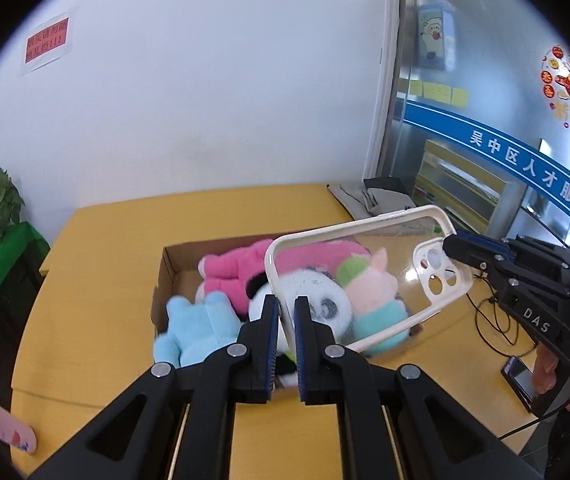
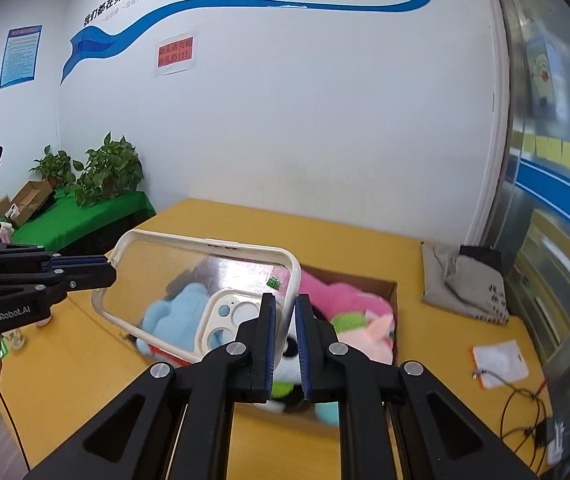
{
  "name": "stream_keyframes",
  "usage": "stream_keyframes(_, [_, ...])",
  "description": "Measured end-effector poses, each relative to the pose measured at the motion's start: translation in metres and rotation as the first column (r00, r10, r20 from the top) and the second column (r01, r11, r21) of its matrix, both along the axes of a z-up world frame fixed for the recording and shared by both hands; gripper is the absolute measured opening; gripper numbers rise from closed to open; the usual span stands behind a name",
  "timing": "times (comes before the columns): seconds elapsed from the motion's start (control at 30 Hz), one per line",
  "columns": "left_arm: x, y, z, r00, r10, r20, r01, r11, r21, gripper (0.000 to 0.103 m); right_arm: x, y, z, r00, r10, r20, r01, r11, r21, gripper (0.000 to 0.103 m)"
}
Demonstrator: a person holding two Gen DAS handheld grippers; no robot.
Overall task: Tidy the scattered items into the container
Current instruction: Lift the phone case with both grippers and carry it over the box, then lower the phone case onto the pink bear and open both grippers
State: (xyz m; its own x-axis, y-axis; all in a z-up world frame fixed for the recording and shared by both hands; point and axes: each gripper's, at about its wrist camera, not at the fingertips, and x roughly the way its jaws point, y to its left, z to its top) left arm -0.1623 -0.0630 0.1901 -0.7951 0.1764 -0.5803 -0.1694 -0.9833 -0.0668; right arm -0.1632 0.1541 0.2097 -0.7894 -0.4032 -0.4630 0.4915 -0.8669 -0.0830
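Observation:
A clear phone case [image 1: 369,276] with a white rim hangs above an open cardboard box [image 1: 169,264] on the yellow table. My left gripper [image 1: 286,304] is shut on the case's plain short end. My right gripper [image 1: 451,246] is shut on the camera-cutout end. In the right wrist view the right gripper [image 2: 285,304] pinches the rim of the phone case [image 2: 189,276] and the left gripper [image 2: 105,272] holds the far end. The cardboard box [image 2: 389,292] holds a blue plush [image 1: 193,328], a pink plush [image 1: 237,268], a panda [image 1: 317,300] and a pink pig plush [image 1: 373,292].
A grey cloth bag [image 2: 465,284] lies at the table's far right. A white packet [image 2: 501,362] and black cables [image 2: 525,412] lie right of the box. A phone [image 1: 519,380] lies near the right hand. A green-covered stand with plants [image 2: 97,208] is at left.

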Motion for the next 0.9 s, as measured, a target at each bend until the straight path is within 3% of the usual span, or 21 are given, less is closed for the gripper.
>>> stream_keyframes(0.17, [-0.059, 0.001, -0.005, 0.999, -0.006, 0.039, 0.005, 1.0, 0.017, 0.007, -0.056, -0.016, 0.007, 1.0, -0.021, -0.001, 0.021, 0.999, 0.048, 0.011])
stream_keyframes(0.37, [-0.133, 0.001, -0.033, 0.994, -0.025, 0.104, 0.021, 0.999, 0.045, 0.007, -0.139, -0.025, -0.022, 0.995, -0.053, 0.079, 0.049, 0.997, 0.055, 0.011])
stream_keyframes(0.67, [-0.231, 0.006, -0.115, 0.968, -0.031, 0.249, 0.016, 0.998, 0.059, 0.006, -0.248, -0.028, -0.106, 0.966, -0.141, 0.215, 0.128, 0.989, 0.074, 0.01])
stream_keyframes(0.9, [-0.265, 0.013, -0.171, 0.937, -0.026, 0.349, 0.004, 0.998, 0.065, 0.006, -0.287, -0.022, -0.186, 0.903, -0.196, 0.382, 0.149, 0.978, 0.149, 0.008])
